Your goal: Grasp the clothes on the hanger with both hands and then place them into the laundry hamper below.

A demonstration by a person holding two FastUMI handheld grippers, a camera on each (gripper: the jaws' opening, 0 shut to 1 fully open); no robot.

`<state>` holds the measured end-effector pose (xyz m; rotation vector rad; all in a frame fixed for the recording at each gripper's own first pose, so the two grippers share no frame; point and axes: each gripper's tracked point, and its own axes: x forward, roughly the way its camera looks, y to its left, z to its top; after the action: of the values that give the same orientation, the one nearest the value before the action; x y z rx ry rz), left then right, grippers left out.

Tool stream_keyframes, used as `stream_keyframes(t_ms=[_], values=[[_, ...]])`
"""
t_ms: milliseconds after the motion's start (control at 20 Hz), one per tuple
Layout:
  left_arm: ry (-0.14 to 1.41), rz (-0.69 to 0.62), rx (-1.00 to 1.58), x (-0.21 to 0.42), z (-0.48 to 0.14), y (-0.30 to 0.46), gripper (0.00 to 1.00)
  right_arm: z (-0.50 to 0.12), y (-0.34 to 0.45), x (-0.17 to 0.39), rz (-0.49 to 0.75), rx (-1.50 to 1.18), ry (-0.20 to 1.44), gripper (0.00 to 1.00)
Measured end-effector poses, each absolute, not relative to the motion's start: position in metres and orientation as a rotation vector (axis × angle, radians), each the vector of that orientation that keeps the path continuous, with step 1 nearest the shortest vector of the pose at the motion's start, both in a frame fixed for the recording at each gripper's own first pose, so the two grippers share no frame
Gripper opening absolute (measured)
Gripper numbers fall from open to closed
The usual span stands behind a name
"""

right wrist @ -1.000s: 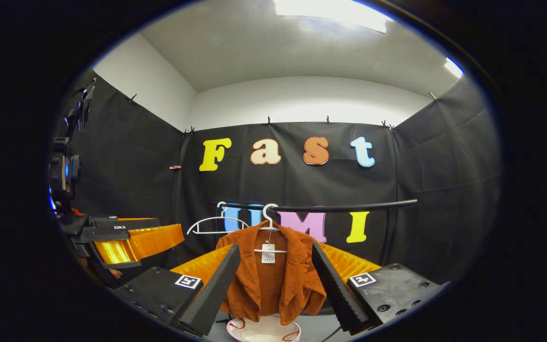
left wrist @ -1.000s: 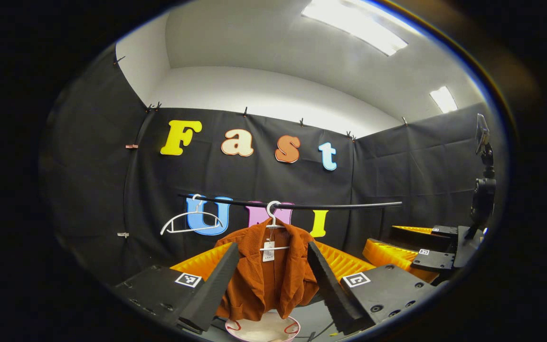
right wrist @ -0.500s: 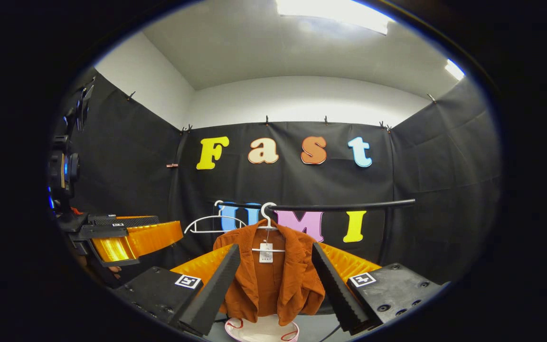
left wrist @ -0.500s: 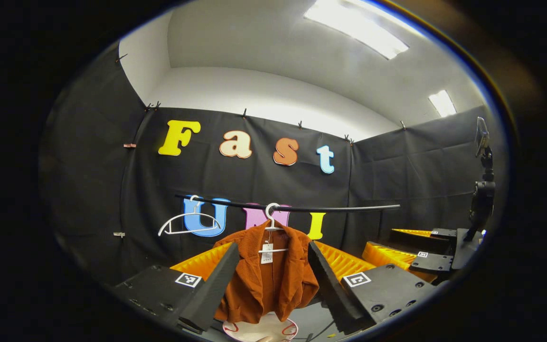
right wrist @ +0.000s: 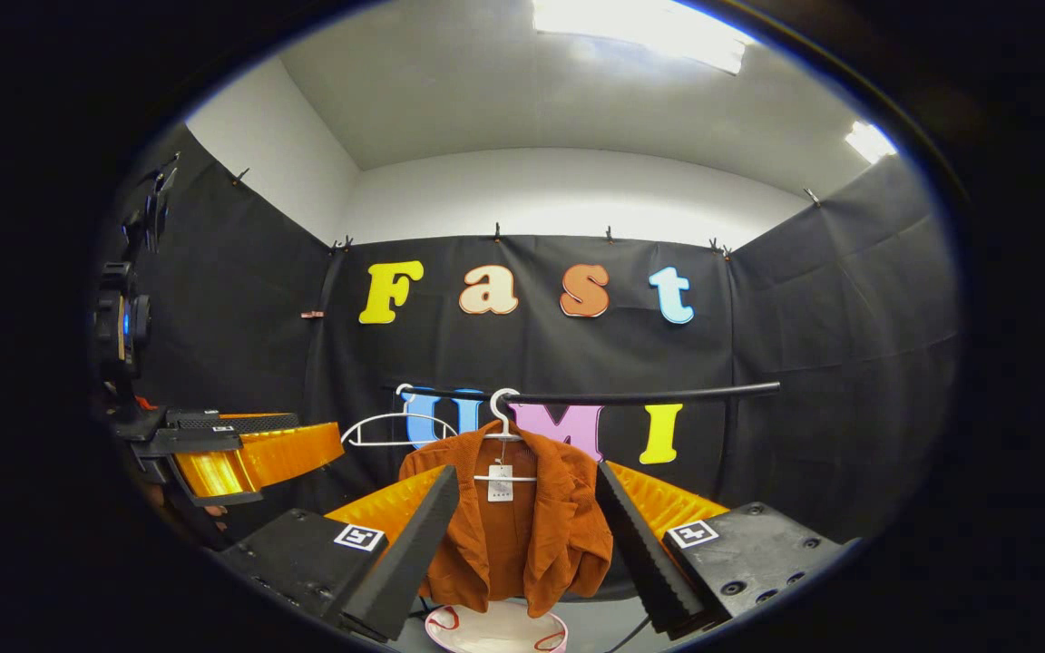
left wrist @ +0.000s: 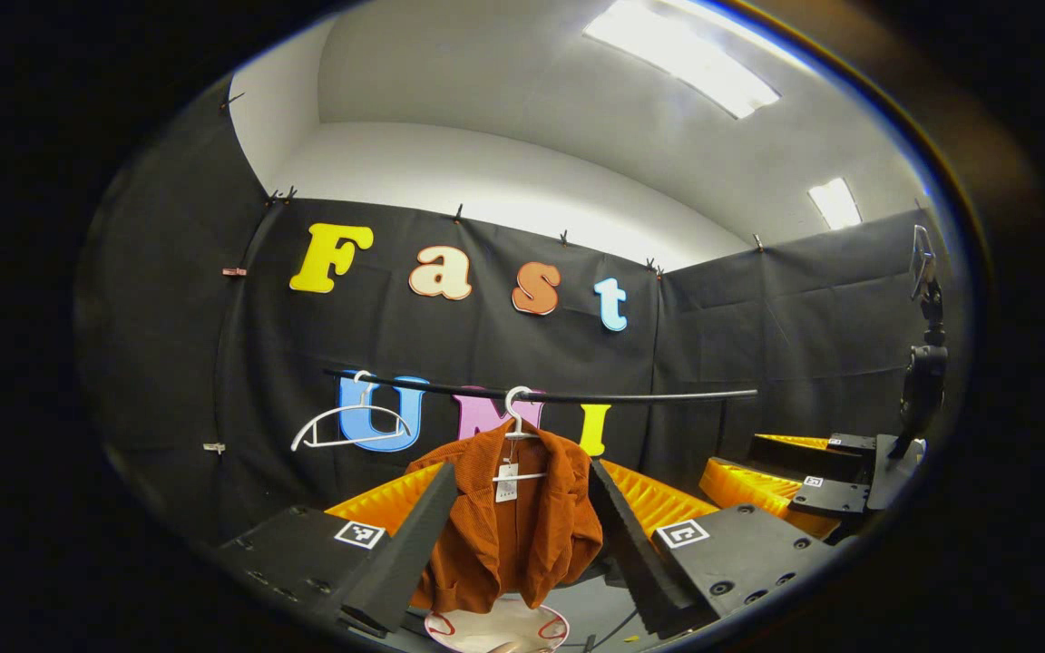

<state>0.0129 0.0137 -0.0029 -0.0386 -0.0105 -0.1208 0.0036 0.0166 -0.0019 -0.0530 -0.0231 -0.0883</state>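
Jacket [left wrist: 509,517] leftward now, black-walled booth

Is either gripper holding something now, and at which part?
Nothing is held. The left gripper and right gripper are open, short of the orange jacket.

Black cloth walls [right wrist: 831,317] all round, white wall [right wrist: 577,195] above, ceiling lights [left wrist: 681,54] glaring (two panels).

The jacket [right wrist: 509,517] hangs from the rail [right wrist: 631,396], hamper [right wrist: 495,628] below, spare hanger [right wrist: 384,428] to its left.
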Motion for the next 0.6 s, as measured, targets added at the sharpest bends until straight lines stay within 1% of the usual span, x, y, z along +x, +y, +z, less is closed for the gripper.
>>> stream_keyframes(t_ms=[200,250,300,450,600], values=[[0.005,-0.14,-0.027,0.015,-0.014,0.018,0.93,-0.02,0.022,0.01,-0.1,-0.052,0.007,0.97],[0.012,-0.143,-0.025,0.017,-0.02,0.018,0.93,-0.025,0.022,0.013,-0.102,-0.056,0.018,0.99],[0.013,-0.142,-0.024,0.02,-0.022,0.019,0.93,-0.03,0.02,0.019,-0.103,-0.06,0.026,0.97],[0.023,-0.145,-0.039,0.035,-0.038,0.019,0.93,-0.048,0.016,0.039,-0.1,-0.061,0.045,0.97],[0.059,-0.131,-0.051,0.063,-0.062,0.024,0.93,-0.071,0.01,0.071,-0.073,-0.047,0.047,0.97]])
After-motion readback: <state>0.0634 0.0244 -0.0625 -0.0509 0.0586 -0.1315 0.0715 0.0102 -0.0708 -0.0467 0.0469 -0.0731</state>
